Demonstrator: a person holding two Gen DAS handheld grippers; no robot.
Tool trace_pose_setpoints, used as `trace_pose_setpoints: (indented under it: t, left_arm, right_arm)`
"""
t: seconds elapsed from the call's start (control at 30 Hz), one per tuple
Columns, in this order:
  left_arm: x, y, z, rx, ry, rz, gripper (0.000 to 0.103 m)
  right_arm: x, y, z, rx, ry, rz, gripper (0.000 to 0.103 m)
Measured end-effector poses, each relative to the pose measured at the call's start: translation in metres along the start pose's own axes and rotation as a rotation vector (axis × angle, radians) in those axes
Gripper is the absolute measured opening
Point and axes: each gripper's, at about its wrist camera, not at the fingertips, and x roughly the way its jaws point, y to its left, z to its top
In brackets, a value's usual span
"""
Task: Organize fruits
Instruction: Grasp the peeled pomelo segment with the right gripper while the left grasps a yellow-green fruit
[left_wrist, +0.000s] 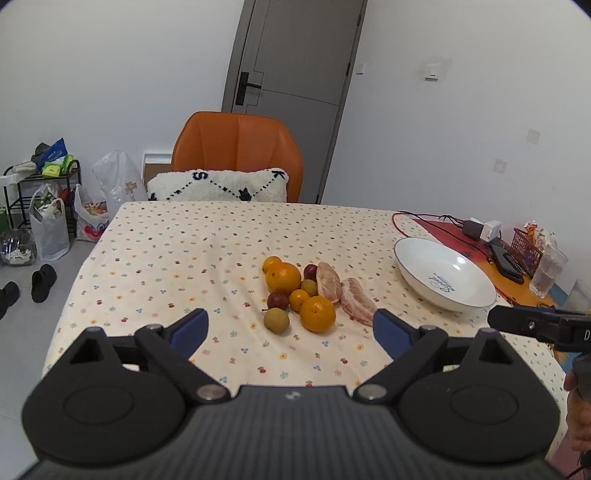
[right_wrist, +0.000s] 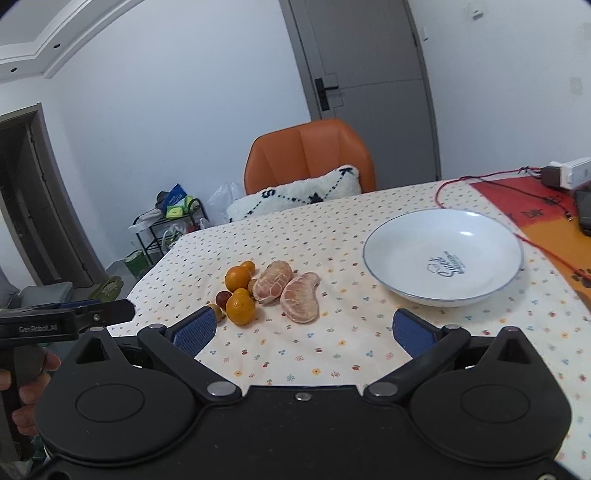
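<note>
Left tool (left_wrist: 290, 330): jaws spread wide, nothing between the blue pads, hanging over the near edge of the surface (left_wrist: 166, 251), pointed at the fruit.
Fruit pile (left_wrist: 295, 291): oranges, small red and yellowish fruits, all bunched together mid-surface on the flowered cloth.
Big orange (left_wrist: 317, 314): nearest one, at the front of the pile.
Peeled halves (right_wrist: 288, 291): two pale segments lying side by side, just right of the pile.
Bowl (left_wrist: 443, 275): white, empty, well to the right of the fruit.
Right tool (right_wrist: 303, 332): wide open too, gripping nothing, hovering short of the peeled halves.
</note>
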Motion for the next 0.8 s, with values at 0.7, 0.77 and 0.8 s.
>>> trace_pose_setpoints:
  t: [0.7,0.77,0.8]
  left_arm:
    - [0.083,0.015,0.008,-0.077,0.124,0.028,0.054]
    - [0.090,0.014,0.009,-0.080,0.139,0.028,0.053]
    - [0.093,0.013,0.009,-0.081,0.150,0.029,0.053]
  right_arm:
    - [0.087,-0.004,0.015,-0.047,0.116,0.051,0.085]
    - [0.095,-0.004,0.017,-0.044,0.129,0.052,0.083]
    - [0.098,-0.004,0.018,-0.047,0.136,0.052,0.083]
